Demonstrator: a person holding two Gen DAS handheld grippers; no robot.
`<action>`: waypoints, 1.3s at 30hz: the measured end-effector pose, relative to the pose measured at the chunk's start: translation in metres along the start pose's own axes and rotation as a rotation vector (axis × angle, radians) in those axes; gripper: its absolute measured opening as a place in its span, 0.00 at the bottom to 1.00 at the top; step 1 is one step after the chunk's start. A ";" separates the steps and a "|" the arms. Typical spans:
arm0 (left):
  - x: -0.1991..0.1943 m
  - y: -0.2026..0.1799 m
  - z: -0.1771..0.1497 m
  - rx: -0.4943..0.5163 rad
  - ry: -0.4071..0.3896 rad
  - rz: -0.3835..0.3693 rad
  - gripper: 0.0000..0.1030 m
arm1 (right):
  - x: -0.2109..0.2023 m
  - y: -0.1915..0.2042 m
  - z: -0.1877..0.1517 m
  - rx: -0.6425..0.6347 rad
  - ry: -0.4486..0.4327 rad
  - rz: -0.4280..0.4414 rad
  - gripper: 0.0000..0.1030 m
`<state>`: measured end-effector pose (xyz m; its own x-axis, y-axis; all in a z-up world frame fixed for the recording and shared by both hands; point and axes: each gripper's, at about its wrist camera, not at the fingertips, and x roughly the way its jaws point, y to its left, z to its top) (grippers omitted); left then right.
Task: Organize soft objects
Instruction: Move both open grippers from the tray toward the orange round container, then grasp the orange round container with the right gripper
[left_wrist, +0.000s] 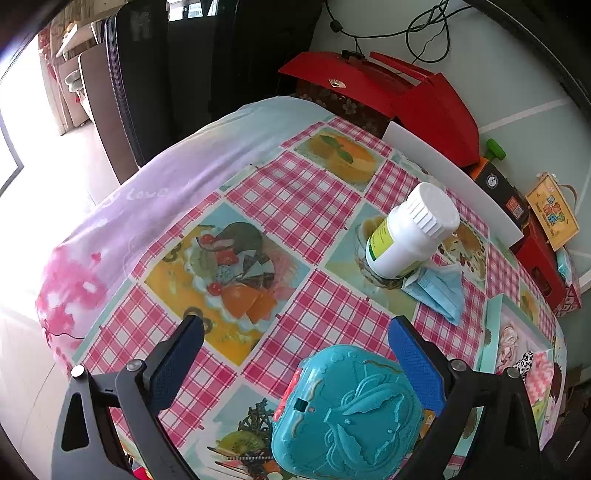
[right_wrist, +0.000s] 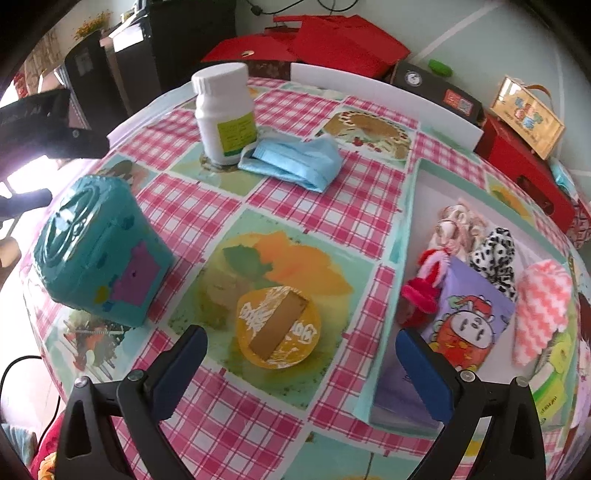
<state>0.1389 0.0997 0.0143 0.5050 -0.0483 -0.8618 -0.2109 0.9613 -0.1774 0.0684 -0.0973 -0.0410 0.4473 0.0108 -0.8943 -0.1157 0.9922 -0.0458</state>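
1. Left gripper (left_wrist: 295, 343) fingers spread wide, holding nothing; teal plastic case (left_wrist: 347, 413) sits between them near the front edge of the worktop (left_wrist: 295, 192), touching neither as far as visible.
2. Right gripper (right_wrist: 301, 354) fingers also spread, empty; yellow round lid (right_wrist: 277, 326) with a tape strip lies just ahead of them.
3. Soft things: blue face mask (right_wrist: 291, 158) crumpled toward the back edge, touching the base of the white bottle (right_wrist: 225, 110), which stands upright.
4. Shallow box tray (right_wrist: 406, 206) at the right edge holds a red-white plush piece (right_wrist: 424, 284), spotted black-white fabric (right_wrist: 495, 258), pink chevron cloth (right_wrist: 539, 306), beige curly item (right_wrist: 460, 221) and a purple cartoon card (right_wrist: 469, 325).
5. White board (right_wrist: 388, 94) stands along the back edge; red boxes (right_wrist: 332, 40) behind it.
6. Tray's near corner is hidden by the right finger; the beige item is too blurred to identify; bottle label unreadable.
7. Left side of the worktop is covered by a pale purple cloth (left_wrist: 147, 206).
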 end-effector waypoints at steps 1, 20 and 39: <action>0.000 0.000 0.000 0.002 0.001 -0.001 0.97 | 0.001 0.001 0.000 -0.004 0.001 0.000 1.00; 0.001 -0.003 -0.001 0.011 0.004 -0.002 0.97 | 0.032 -0.001 0.003 0.009 0.081 -0.022 1.00; 0.000 -0.008 -0.001 0.034 0.002 0.005 0.97 | 0.018 0.010 -0.002 -0.035 0.013 -0.090 1.00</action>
<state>0.1398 0.0921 0.0153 0.5023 -0.0436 -0.8636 -0.1846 0.9703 -0.1564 0.0739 -0.0875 -0.0583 0.4456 -0.0802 -0.8916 -0.1062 0.9842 -0.1416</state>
